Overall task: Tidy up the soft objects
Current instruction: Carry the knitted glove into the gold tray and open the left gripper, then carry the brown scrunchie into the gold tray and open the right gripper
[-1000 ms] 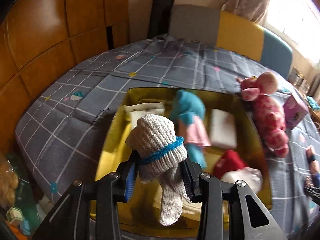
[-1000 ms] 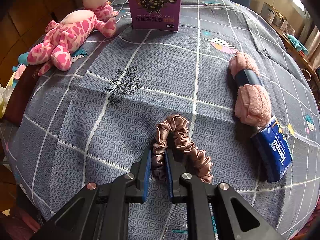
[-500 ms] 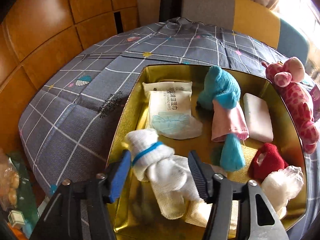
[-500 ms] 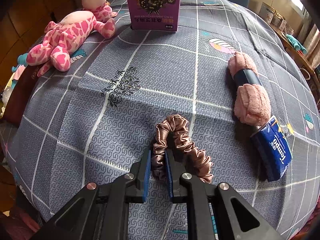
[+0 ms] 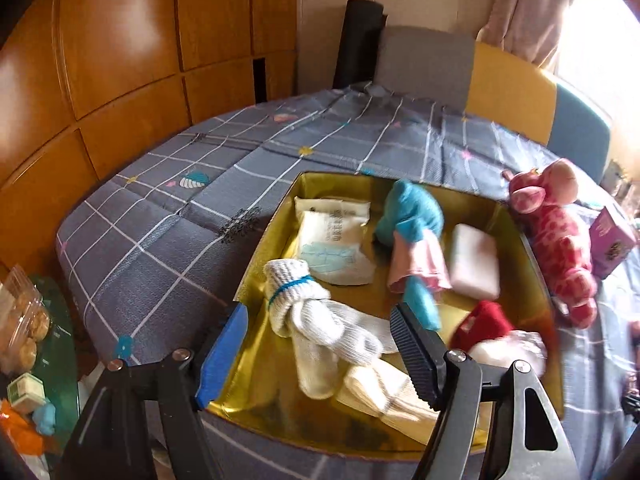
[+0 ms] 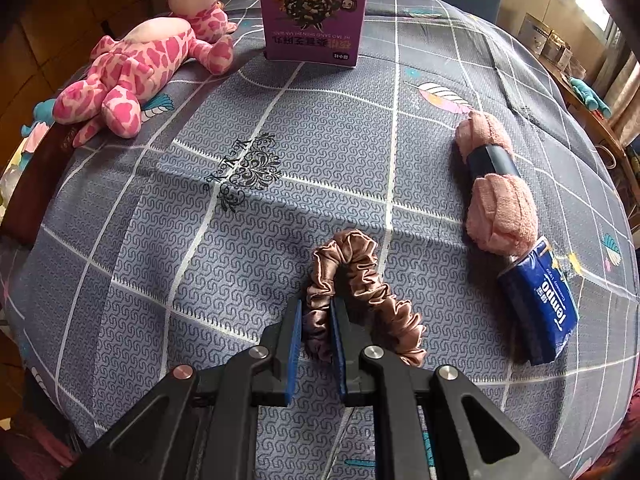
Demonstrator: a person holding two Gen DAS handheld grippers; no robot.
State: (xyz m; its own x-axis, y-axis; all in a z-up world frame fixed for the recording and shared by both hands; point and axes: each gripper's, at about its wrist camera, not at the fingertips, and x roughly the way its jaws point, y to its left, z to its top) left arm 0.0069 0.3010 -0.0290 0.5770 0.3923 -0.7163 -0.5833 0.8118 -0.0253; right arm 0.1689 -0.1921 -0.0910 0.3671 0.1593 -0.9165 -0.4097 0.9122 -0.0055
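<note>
In the left wrist view a gold-lined box (image 5: 260,248) sits on the grey checked bedspread. Inside it lies a white knitted sock bundle with a blue band (image 5: 316,312), loose between the opening jaws of my left gripper (image 5: 320,344), whose pads do not touch it. The box also holds a teal and pink soft toy (image 5: 416,236), a tissue pack (image 5: 332,236), a white block (image 5: 474,266) and a red item (image 5: 486,320). In the right wrist view my right gripper (image 6: 316,320) is shut on a brown satin scrunchie (image 6: 360,280) lying on the bedspread.
A pink spotted plush giraffe (image 6: 132,72) lies beside the box, next to a purple carton (image 6: 312,12). A rolled pink towel with a dark band (image 6: 494,184) and a blue tissue pack (image 6: 540,300) lie right of the scrunchie. Wooden panels (image 5: 120,60) stand left of the bed.
My left gripper opened and let the white sock bundle drop into the gold box, then drew back a little. The right gripper stayed still, shut on the scrunchie.
</note>
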